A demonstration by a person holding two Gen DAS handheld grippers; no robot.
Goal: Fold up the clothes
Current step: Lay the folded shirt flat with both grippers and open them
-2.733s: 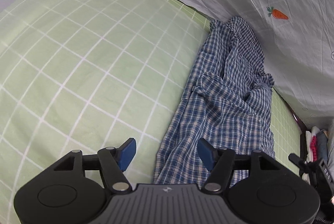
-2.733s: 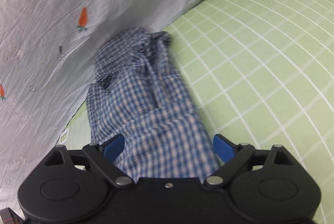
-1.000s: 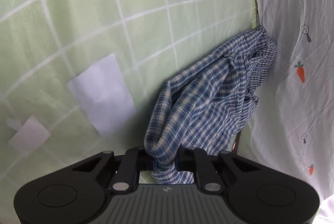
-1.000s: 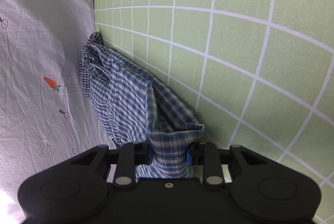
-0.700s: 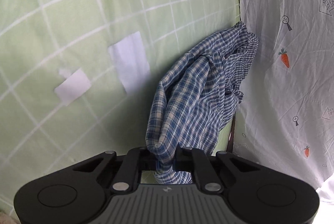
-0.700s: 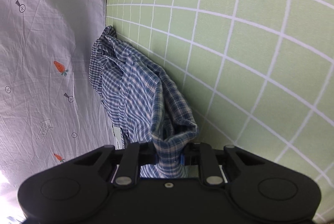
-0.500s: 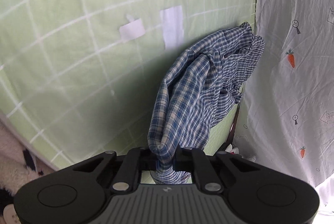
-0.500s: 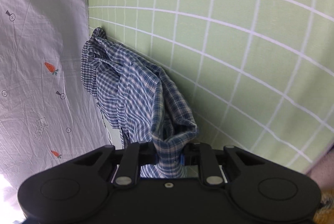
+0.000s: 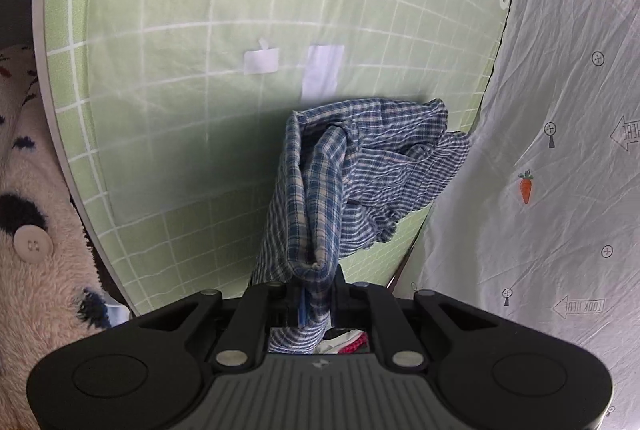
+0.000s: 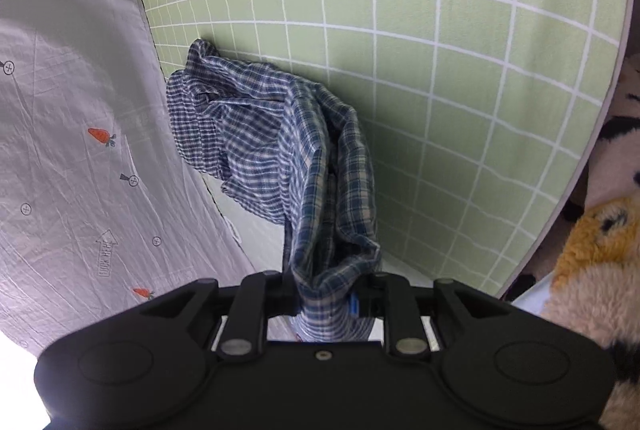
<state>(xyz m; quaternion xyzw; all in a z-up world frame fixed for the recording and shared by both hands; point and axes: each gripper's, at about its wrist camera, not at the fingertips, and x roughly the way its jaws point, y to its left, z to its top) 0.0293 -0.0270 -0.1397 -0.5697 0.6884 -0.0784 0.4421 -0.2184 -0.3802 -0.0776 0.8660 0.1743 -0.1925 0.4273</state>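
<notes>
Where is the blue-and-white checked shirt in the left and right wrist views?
Left wrist: blue-and-white checked shirt hangs centre, rising from the left gripper, which is shut on it.
Right wrist: shirt centre-left, bunched in the right gripper, whose jaws are opening.
Shared landmark: green grid-patterned sheet behind the shirt.

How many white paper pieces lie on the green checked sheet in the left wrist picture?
2. One small white piece lies on the green checked sheet; a taller white piece lies just right of it, above the blue plaid garment. The garment may hide others.
</notes>
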